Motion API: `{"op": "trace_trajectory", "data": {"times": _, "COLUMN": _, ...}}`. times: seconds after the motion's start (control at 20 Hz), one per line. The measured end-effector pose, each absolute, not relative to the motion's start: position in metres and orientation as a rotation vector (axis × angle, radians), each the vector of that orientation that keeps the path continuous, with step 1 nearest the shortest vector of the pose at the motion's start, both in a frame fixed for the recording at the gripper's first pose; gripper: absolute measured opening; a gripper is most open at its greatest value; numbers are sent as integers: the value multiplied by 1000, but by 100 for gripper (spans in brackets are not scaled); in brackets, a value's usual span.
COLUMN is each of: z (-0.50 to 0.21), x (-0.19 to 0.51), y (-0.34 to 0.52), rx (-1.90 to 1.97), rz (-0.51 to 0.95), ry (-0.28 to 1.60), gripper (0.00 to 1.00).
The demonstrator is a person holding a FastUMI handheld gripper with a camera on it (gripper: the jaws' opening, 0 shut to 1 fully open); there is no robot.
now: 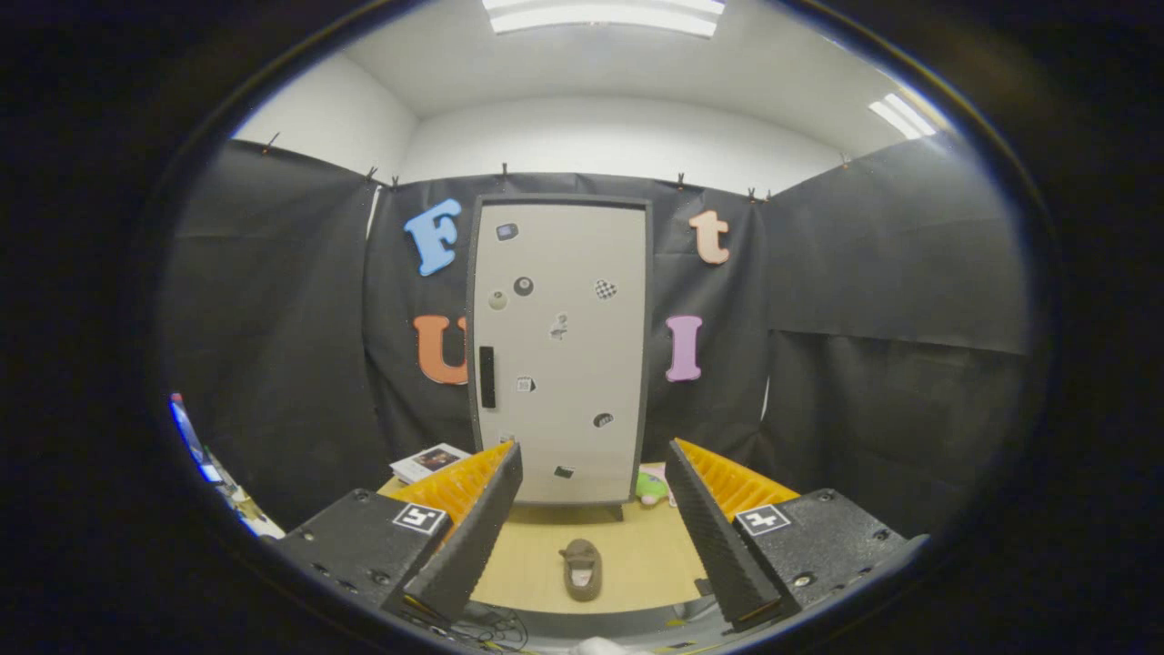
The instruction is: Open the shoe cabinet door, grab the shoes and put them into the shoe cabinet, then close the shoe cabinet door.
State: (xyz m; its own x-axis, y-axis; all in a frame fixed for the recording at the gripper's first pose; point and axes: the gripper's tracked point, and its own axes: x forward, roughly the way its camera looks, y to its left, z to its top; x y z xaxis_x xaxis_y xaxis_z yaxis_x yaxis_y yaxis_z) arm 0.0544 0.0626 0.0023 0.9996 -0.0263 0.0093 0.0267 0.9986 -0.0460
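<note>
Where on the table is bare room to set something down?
Bare wood lies around the shoe, between it and the cabinet, beyond the open claw. It is crowded at the cabinet's foot: a booklet on one side, a green toy on the other.

The tool (593,459) is held level, its 2 fingers (473,528) spread wide apart, gripping nothing.

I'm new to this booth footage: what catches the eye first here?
The tall pale shoe cabinet stands dead ahead beyond the fingers, door shut, dotted with small stickers, a dark handle at its left edge. On the wooden table before it, one brown shoe lies between the open gripper fingers.
</note>
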Motion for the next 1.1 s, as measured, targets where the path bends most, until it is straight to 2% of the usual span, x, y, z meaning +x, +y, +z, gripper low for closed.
{"op": "trace_trajectory", "data": {"times": 0.55, "z": 4, "x": 169, "y": 162, "rx": -111, "rz": 76, "ry": -47, "gripper": 100}}
{"op": "trace_trajectory", "data": {"times": 1.1, "z": -3, "x": 351, "y": 221, "rx": -68, "rz": 155, "ry": -17, "gripper": 100}}
